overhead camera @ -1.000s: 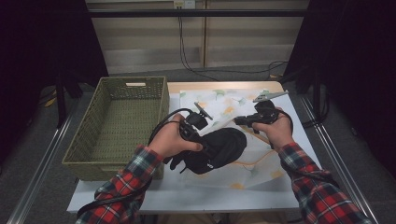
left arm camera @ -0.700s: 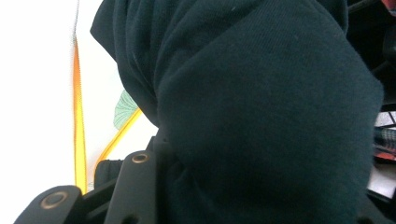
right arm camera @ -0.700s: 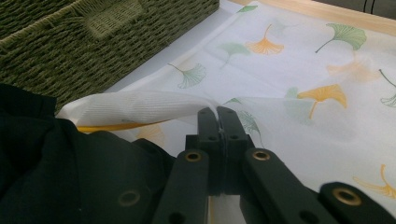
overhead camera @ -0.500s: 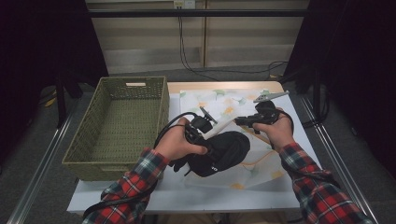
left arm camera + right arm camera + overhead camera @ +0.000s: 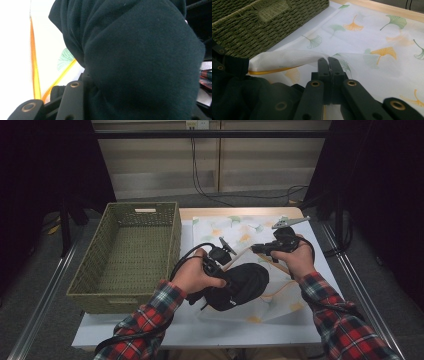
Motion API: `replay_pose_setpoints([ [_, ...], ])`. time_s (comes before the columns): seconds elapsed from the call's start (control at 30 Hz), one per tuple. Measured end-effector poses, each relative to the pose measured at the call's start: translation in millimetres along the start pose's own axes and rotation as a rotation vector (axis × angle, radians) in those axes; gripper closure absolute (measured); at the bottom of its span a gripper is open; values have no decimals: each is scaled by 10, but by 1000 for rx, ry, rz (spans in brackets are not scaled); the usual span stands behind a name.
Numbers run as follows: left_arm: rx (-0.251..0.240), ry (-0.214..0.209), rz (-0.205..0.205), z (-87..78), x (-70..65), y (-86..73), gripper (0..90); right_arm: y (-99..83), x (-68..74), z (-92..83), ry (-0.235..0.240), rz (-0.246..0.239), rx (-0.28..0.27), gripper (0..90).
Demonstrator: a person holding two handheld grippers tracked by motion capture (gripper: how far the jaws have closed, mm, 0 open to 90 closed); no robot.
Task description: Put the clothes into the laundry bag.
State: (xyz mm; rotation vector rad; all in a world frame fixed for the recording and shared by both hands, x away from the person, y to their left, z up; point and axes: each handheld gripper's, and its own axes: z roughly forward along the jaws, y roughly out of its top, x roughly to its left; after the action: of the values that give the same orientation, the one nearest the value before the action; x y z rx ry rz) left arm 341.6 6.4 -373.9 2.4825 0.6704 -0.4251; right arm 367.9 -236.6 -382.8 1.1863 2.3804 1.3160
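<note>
We see the right gripper (image 5: 328,60) w/ jaws shut, pinching an edge of white ginkgo-print mesh bag (image 5: 287,58). Yellow trim (image 5: 269,71) runs along that edge. Dark garment (image 5: 234,92) lies lower left. Green woven basket (image 5: 262,22) stands behind.

Both forearms entering from the bottom edge of the high view in red plaid sleeves, angled toward centre frame. Left gripper (image 5: 227,285) at centre, jaws partly apart and clamped on a bundle of dark cloth (image 5: 242,285). Right gripper (image 5: 256,249) right of centre, jaws pressed together, pinching thin white fabric (image 5: 287,60).
</note>
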Motion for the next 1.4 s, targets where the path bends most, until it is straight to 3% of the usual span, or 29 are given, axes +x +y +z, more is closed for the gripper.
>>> replay_pose_setpoints([
  [0.3, 4, -19, 18, -4, -57, 58, 575, 1, 8, -4, 3, 0, 0, 900],
  [0.83, -15, -44, -10, 120, -108, 100, 574, -1, 29, 14, 9, 2, -2, 900],
  [1.2, -29, -21, -66, 224, -43, 93, 573, -7, 27, 5, 12, 0, -2, 900],
  [1.4, -38, 20, -98, 281, -23, 95, 573, -10, 38, 17, 9, 1, 2, 900],
])
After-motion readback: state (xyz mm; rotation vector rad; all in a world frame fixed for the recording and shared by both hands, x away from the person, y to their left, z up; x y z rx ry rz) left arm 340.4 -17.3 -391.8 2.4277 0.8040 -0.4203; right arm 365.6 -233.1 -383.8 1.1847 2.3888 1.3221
